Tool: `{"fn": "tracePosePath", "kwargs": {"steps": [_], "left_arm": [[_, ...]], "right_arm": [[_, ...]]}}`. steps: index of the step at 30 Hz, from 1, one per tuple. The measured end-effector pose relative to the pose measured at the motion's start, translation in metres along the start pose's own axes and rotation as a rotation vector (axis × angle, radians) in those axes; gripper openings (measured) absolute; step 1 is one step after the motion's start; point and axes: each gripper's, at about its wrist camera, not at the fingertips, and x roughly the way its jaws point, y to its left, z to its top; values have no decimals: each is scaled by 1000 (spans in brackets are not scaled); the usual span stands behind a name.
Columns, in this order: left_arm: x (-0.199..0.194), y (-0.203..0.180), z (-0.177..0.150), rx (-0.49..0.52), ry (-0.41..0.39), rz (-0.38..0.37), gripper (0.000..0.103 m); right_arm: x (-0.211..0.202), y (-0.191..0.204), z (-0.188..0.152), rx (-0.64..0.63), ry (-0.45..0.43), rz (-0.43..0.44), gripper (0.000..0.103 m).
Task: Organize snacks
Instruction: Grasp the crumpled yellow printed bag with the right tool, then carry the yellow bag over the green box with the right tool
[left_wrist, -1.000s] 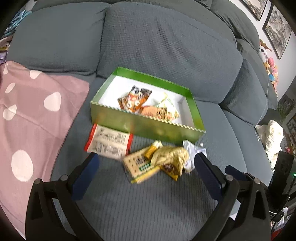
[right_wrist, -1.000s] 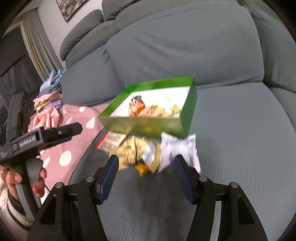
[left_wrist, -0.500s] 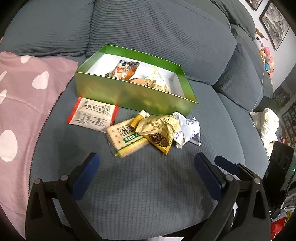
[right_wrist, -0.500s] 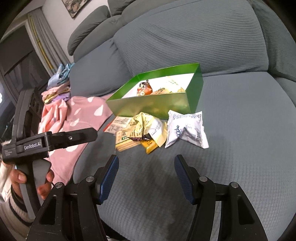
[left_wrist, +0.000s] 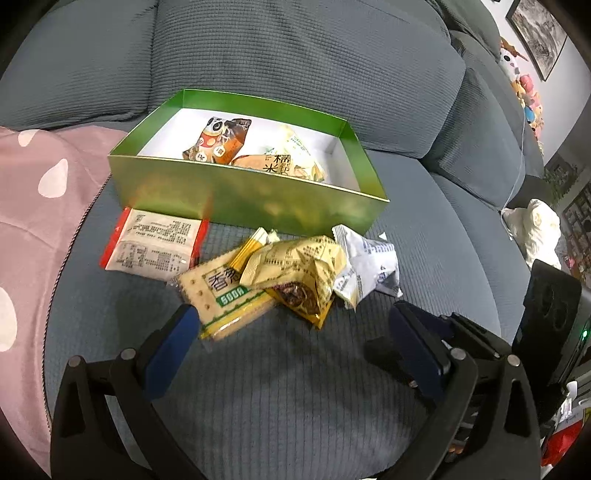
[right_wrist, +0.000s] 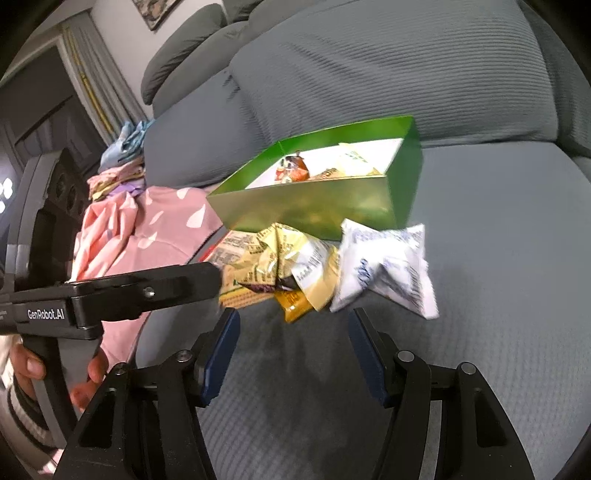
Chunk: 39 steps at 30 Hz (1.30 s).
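Our left claw spread wide over the sofa cushion, cracker pack touching its left finger, yellow wrapper and white packet just ahead, green box behind (snacks inside), our right claw apart, empty, white packet just beyond.

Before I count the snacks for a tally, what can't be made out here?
- Left wrist view: box near wall hides the lower parts of the packets inside.
- Both views: gold wrapper covers part of the cracker pack.
- Right wrist view: motion blur smears the print on the white packet.
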Motion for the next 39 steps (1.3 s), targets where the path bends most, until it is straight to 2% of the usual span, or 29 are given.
{"fn": "tracePosePath", "kwargs": {"steps": [15,24,28,30,35,39], "left_arm": [[39,1,18,13,37,-15,101],[51,9,21,27,68,-52,60],[52,13,23,17,61,-70,59],[52,16,24,6,54,-70,53],[48,19,25,6,41,-75,50],[43,17,25,22,26,-75,48]], "right_arm": [[38,4,25,-81,19,12,63],[55,9,31,-90,63,90,63],[60,10,34,-94,75,109,63],[60,10,34,-105,74,102,55],[63,5,34,-106,78,74,32],[62,7,34,-121,65,57,26]]}}
